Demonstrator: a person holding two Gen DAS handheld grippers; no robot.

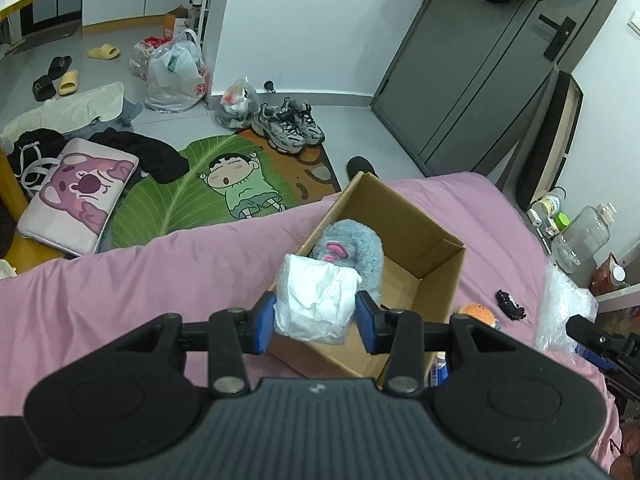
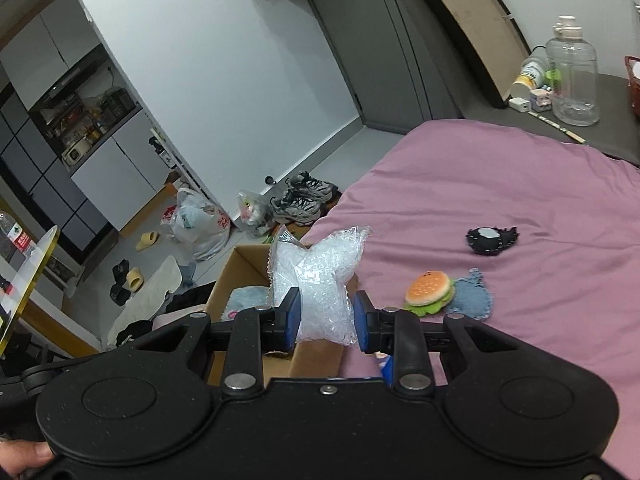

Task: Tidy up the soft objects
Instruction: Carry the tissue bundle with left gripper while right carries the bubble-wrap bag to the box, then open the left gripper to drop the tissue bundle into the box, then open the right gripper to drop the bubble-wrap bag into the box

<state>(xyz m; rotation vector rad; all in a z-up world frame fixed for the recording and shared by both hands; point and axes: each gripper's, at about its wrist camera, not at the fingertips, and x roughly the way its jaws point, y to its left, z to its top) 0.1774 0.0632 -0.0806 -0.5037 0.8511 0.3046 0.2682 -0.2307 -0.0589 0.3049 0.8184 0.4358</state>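
Observation:
An open cardboard box [image 1: 424,280] stands on the pink bed cover, with a grey plush toy [image 1: 352,250] inside it. My left gripper [image 1: 316,318] is shut on a white soft packet [image 1: 316,300], held above the box's near left corner. My right gripper [image 2: 326,316] is shut on a clear bubble-wrap bag [image 2: 316,280], held above the bed just right of the box [image 2: 240,276]. A burger plush [image 2: 428,288], a blue denim piece [image 2: 474,296] and a black soft item [image 2: 490,240] lie on the cover to the right. The bubble-wrap bag [image 1: 564,300] also shows in the left wrist view.
The pink bed cover [image 1: 120,288] fills the near area. Beyond the bed's edge lie a green cartoon rug [image 1: 192,188], a pink pillow [image 1: 80,196], clothes, sneakers [image 1: 288,126] and plastic bags. A large clear bottle [image 2: 572,76] stands on the grey ledge at the bed's far right.

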